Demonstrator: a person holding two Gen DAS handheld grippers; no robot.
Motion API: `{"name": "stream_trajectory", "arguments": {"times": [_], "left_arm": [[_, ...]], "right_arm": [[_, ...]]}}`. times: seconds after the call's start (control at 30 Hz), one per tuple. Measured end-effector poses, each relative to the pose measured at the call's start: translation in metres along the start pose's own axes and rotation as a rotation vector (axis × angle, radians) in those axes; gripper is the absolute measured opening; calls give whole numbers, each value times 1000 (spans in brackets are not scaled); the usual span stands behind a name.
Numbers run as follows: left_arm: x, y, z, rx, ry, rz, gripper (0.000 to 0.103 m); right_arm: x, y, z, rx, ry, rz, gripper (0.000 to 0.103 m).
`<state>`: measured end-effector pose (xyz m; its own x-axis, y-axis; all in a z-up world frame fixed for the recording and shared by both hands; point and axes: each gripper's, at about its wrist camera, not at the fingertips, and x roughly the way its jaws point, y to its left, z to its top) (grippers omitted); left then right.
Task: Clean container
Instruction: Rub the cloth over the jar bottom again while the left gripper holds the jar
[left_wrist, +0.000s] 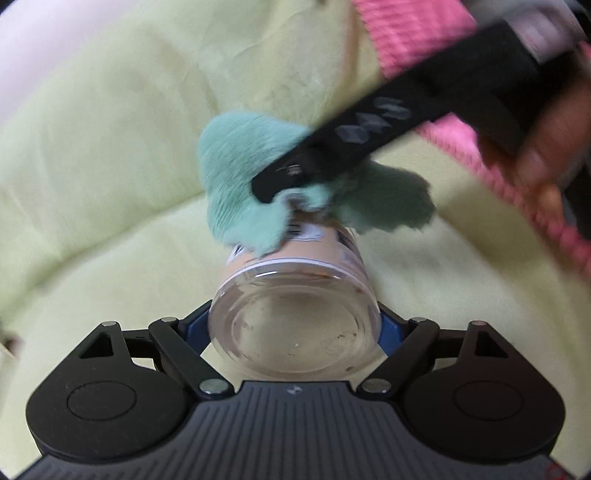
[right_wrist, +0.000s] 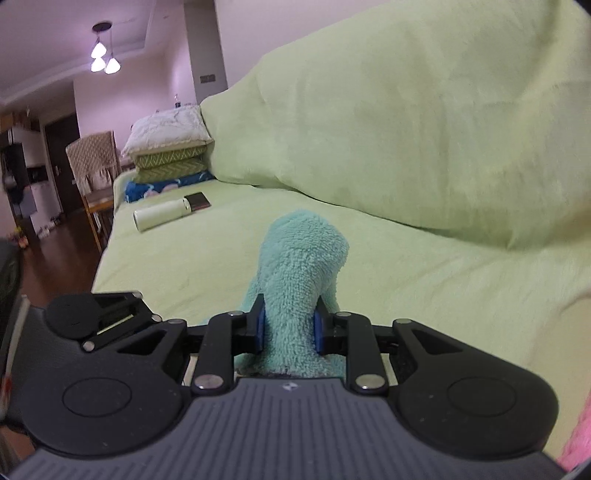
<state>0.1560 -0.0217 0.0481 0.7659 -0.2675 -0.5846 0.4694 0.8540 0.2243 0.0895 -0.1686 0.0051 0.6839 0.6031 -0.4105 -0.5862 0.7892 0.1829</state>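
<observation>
In the left wrist view, the left claw (left_wrist: 294, 325) clamps a clear plastic container (left_wrist: 295, 295) by its sides, the blue pads pressed against it on either hand. The container lies on its side along the claw's line, its round bottom turned to the camera and its labelled wall running away toward the far end. Over that far end is draped a teal cloth (left_wrist: 243, 184), one lobe hanging down the container's left side and a darker lobe spreading out to the right. From the upper right the right claw (left_wrist: 280, 184) reaches in, a black finger (left_wrist: 332, 147) lying across the cloth with its tip at the container's far end; a blurred hand (left_wrist: 535, 162) shows at the right edge.

In the right wrist view, the right claw (right_wrist: 289, 328) stands narrow, its blue pads squeezing the teal cloth, whose folded end sticks up and forward beyond them. Beneath lies a sofa in a light green cover (right_wrist: 406, 147). The container is not seen here.
</observation>
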Motion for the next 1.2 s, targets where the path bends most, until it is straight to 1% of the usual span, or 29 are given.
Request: {"name": "stream_trajectory", "arguments": {"times": [0.07, 0.13, 0.17, 0.2, 0.23, 0.3, 0.37, 0.43, 0.47, 0.6, 0.67, 0.73, 0.83, 0.93, 1.07, 1.2], "left_arm": [[-2, 16, 2, -117, -3, -71, 86], [-3, 25, 3, -187, -5, -112, 86], [-5, 24, 1, -175, -5, -105, 86], [-9, 19, -3, -142, -9, -85, 86], [-12, 12, -6, -96, -14, -55, 86], [10, -3, 14, 30, -28, 27, 86], [16, -17, 18, 147, -39, 97, 86], [16, -24, 15, 210, -44, 135, 86], [17, -25, 14, 224, -46, 142, 86], [17, -19, 17, 194, -42, 132, 86], [17, -18, 18, 186, -42, 129, 86], [22, -16, 22, 197, -44, 133, 86], [13, -16, 10, 205, -45, 135, 86], [5, -18, 0, 209, -46, 134, 85], [7, -18, 1, 211, -47, 138, 85], [9, -14, 4, 191, -45, 132, 86]], "right_arm": [[0, -2, 0, 14, 2, 6, 21], [0, -2, 0, 24, 5, 9, 21], [0, -2, 0, 30, 8, 7, 21], [-1, -3, -1, 36, 12, 6, 21], [-2, -5, -1, 45, 17, 5, 21], [-5, -7, -2, 57, 27, 5, 21], [-8, -4, -1, 33, 40, 10, 21], [-14, 1, 0, -16, 46, 24, 21], [-16, 4, 0, -44, 49, 43, 21], [-24, 20, 1, -153, 71, 163, 21], [-23, 28, 0, -181, 82, 225, 21], [-22, 35, -1, -195, 81, 247, 21], [-18, 32, 1, -166, 60, 228, 21], [-14, 30, 2, -175, 36, 167, 21], [-9, 24, 2, -164, 13, 64, 20], [-8, 16, 0, -127, 8, 34, 21]]}}
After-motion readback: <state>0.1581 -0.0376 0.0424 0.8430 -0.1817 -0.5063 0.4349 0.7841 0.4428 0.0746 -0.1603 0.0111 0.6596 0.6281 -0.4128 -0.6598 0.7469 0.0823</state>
